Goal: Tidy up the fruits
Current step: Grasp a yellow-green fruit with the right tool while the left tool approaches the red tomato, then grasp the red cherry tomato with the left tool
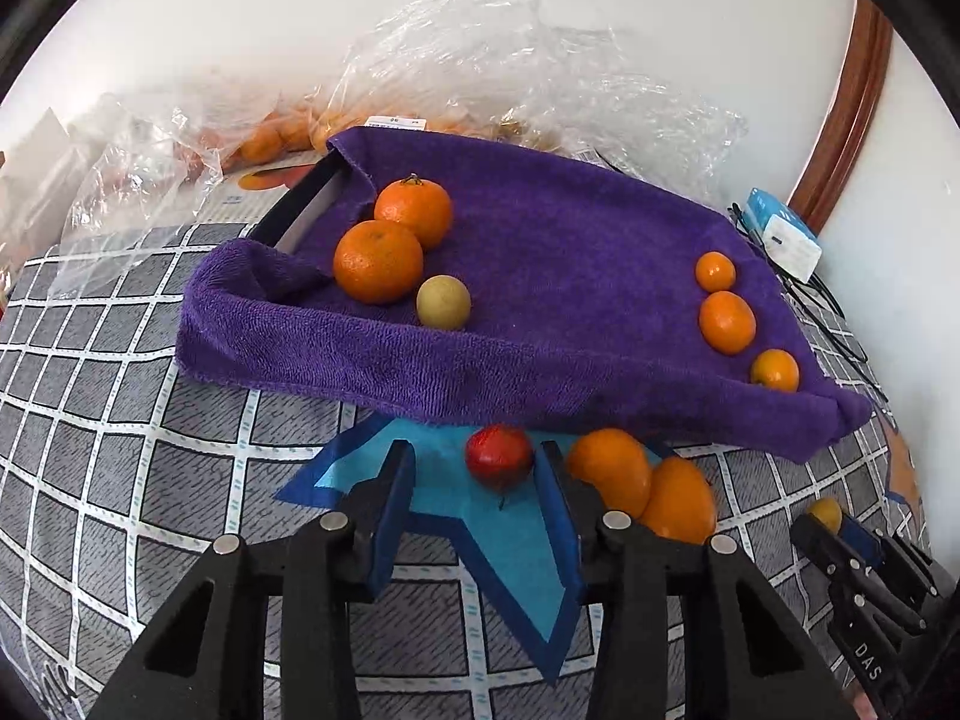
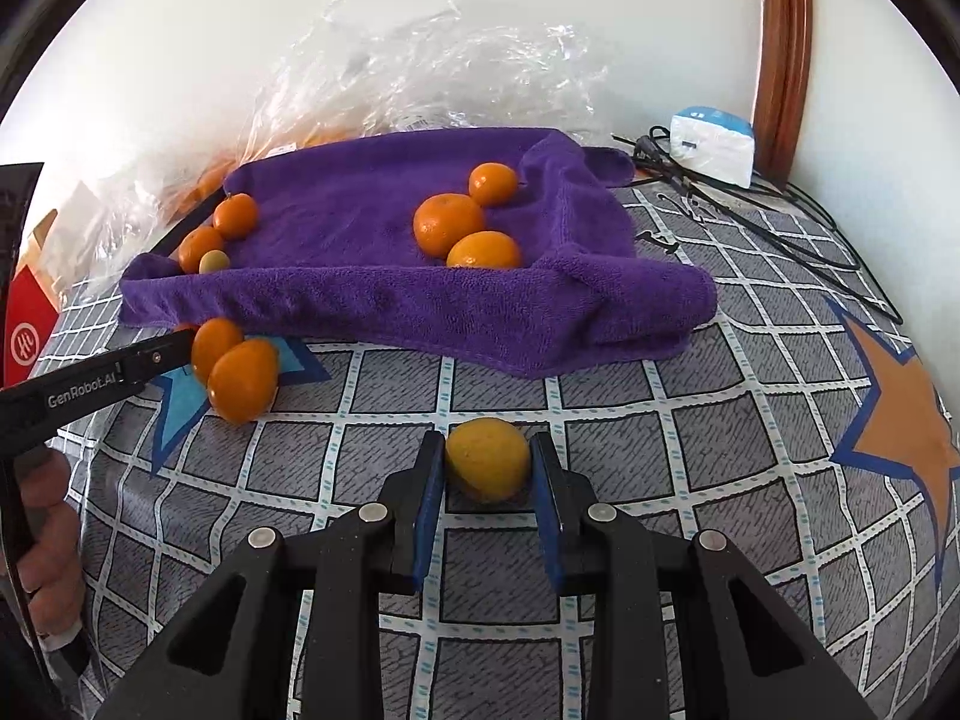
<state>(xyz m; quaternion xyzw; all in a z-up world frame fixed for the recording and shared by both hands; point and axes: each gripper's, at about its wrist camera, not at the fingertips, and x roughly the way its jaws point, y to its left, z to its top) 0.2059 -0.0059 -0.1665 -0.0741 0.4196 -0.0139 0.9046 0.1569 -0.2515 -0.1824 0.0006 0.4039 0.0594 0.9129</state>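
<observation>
A purple towel (image 1: 540, 276) covers a tray and holds two big oranges (image 1: 378, 261), a pale round fruit (image 1: 443, 302) and three small oranges (image 1: 726, 322). My left gripper (image 1: 477, 468) is open around a small red fruit (image 1: 499, 457) on the blue star patch; the fingers do not touch it. Two oranges (image 1: 648, 489) lie just right of it. My right gripper (image 2: 487, 459) is shut on a yellow fruit (image 2: 487, 459) that rests on the tablecloth. The towel (image 2: 384, 294) also shows in the right wrist view, with the two oranges (image 2: 237, 372) at its front left.
Clear plastic bags (image 1: 480, 72) with more oranges lie behind the tray by the wall. A white-blue box (image 2: 711, 144) and black cables (image 2: 750, 222) sit at the back right. A red box (image 2: 27, 330) stands at the left. A wooden frame (image 2: 786, 48) runs up the wall.
</observation>
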